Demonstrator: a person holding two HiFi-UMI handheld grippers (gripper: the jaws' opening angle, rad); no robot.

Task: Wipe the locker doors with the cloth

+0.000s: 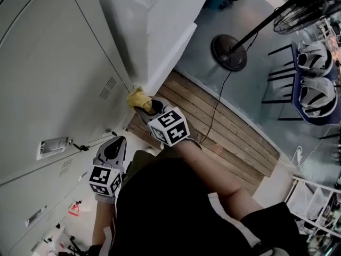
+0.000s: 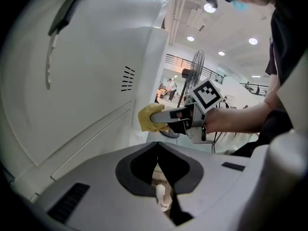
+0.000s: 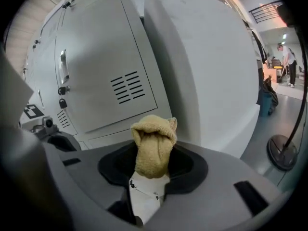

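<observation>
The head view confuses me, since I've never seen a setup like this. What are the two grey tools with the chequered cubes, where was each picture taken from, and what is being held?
There is no robot here. A person holds a two-jaw gripper in each hand, and the cubes with square markers are part of those grippers. The head view comes from a camera on the person's head, looking steeply down at the grey locker doors and the floor. The other two pictures come from a camera riding on each gripper, looking along its jaws. The right gripper is shut on a yellow cloth, held up near the locker doors. I can't tell whether the cloth touches the metal. The left gripper is nearer the person's body, its jaws together with nothing between them.
</observation>
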